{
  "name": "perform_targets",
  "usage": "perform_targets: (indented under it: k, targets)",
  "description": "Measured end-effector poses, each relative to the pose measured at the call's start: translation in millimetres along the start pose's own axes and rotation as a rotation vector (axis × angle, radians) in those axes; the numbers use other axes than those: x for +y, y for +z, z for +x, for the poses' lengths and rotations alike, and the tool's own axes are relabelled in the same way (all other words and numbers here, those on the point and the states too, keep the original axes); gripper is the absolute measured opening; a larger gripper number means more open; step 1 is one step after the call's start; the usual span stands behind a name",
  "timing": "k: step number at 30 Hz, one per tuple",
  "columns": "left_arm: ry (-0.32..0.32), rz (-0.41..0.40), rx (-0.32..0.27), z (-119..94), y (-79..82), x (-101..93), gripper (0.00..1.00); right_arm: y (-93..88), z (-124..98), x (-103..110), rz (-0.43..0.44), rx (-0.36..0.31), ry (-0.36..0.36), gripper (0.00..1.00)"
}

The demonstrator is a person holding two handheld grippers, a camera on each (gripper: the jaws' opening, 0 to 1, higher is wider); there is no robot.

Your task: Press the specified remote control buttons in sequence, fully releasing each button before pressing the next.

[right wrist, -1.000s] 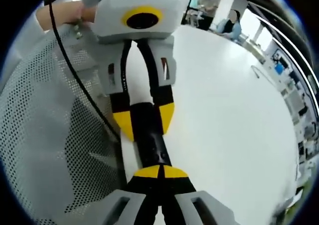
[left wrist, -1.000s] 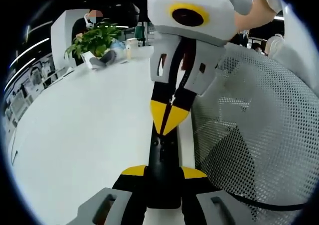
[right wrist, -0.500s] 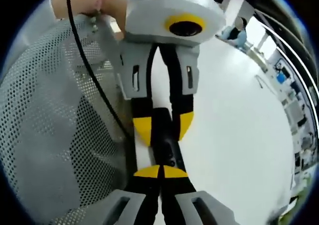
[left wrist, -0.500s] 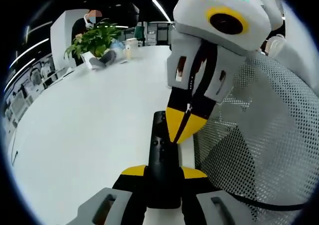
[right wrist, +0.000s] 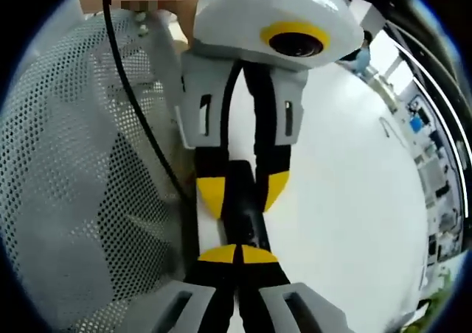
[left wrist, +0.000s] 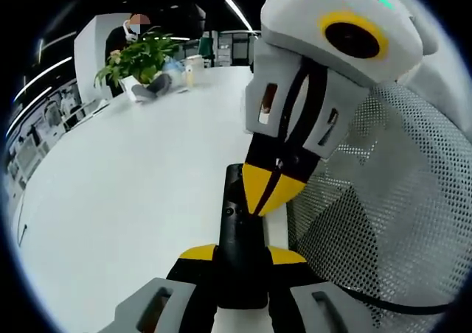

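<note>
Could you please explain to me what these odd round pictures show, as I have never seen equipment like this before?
A person holds a hand-held two-jaw gripper in each hand, and each carries a fisheye camera looking along its own jaws.

In the left gripper view, the left gripper clamps a black remote control over a white table. The right gripper comes in from above, its yellow tips closed together and resting on the remote's buttons.

The right gripper view shows the same scene from the opposite side.

A potted plant stands at the table's far end, and a white mesh chair back is beside the grippers.
</note>
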State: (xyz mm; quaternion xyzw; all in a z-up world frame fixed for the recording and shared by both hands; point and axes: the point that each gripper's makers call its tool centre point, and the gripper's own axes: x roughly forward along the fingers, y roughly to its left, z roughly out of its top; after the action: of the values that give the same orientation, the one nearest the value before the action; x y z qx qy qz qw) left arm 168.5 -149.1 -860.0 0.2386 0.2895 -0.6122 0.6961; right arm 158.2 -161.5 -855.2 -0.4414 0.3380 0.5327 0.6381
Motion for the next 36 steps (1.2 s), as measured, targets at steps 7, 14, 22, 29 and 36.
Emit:
perform_targets:
  k: [7,14,22,29,36]
  targets:
    - [0.001,-0.003,-0.006,1,0.2,0.7,0.23,-0.1,-1,-1,0.115,-0.039,0.022,0.0]
    - [0.004,0.003,0.01,1,0.7,0.3,0.24,0.4,-3,-3,0.392,-0.074,0.03,0.0]
    - [-0.113,0.157,0.038,1,0.7,4.2,0.24,-4.1,-3,-11,0.477,-0.037,-0.028,0.0]
    - [-0.225,0.134,-0.078,1,4.1,6.4,0.24,-11.9,-5,-18,0.49,-0.009,-0.056,0.0]
    - [-0.194,0.158,-0.095,1,3.4,5.7,0.24,-2.9,-2,-15,0.45,0.015,-0.032,0.0]
